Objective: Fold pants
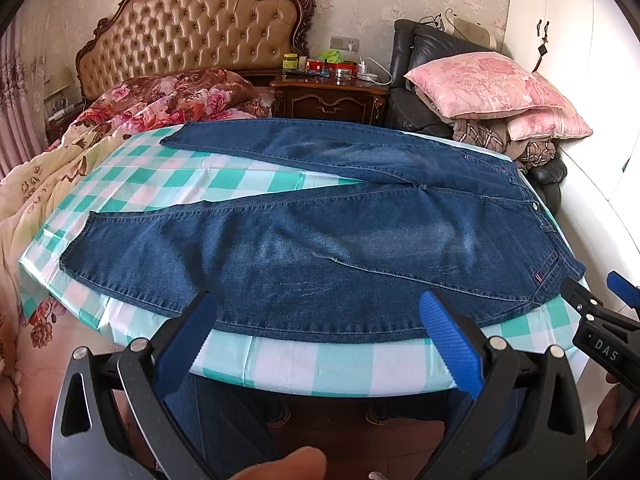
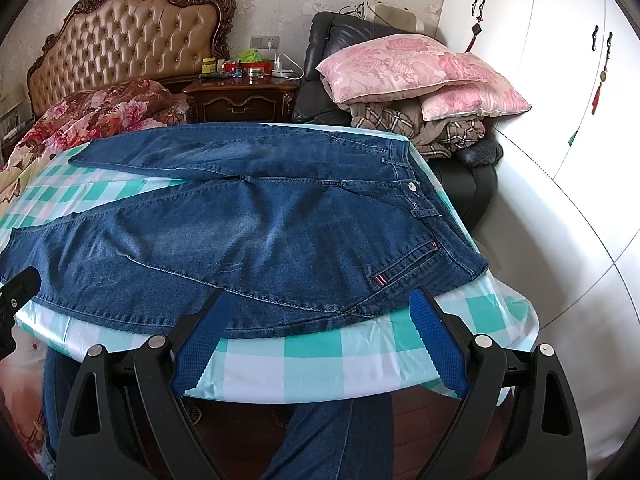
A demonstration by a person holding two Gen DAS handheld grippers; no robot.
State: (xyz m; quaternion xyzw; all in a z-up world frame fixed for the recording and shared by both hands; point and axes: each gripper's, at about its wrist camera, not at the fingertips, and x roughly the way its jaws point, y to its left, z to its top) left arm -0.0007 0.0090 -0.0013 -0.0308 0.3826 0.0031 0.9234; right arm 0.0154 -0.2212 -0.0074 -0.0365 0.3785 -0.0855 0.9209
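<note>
Blue jeans (image 1: 320, 236) lie spread flat on a table with a green-and-white checked cloth (image 1: 312, 364), legs apart and pointing left, waistband at the right. They also show in the right wrist view (image 2: 256, 236). My left gripper (image 1: 320, 312) is open and empty, hovering at the near edge over the front leg. My right gripper (image 2: 320, 308) is open and empty at the near edge by the hip pocket; it also shows in the left wrist view (image 1: 600, 292) at the right.
A bed with a tufted headboard (image 1: 192, 36) and floral bedding (image 1: 168, 100) lies left. A nightstand (image 1: 332, 96) stands behind. A black chair with pink pillows (image 1: 492, 84) stands at the right, beside white wardrobes (image 2: 560, 80).
</note>
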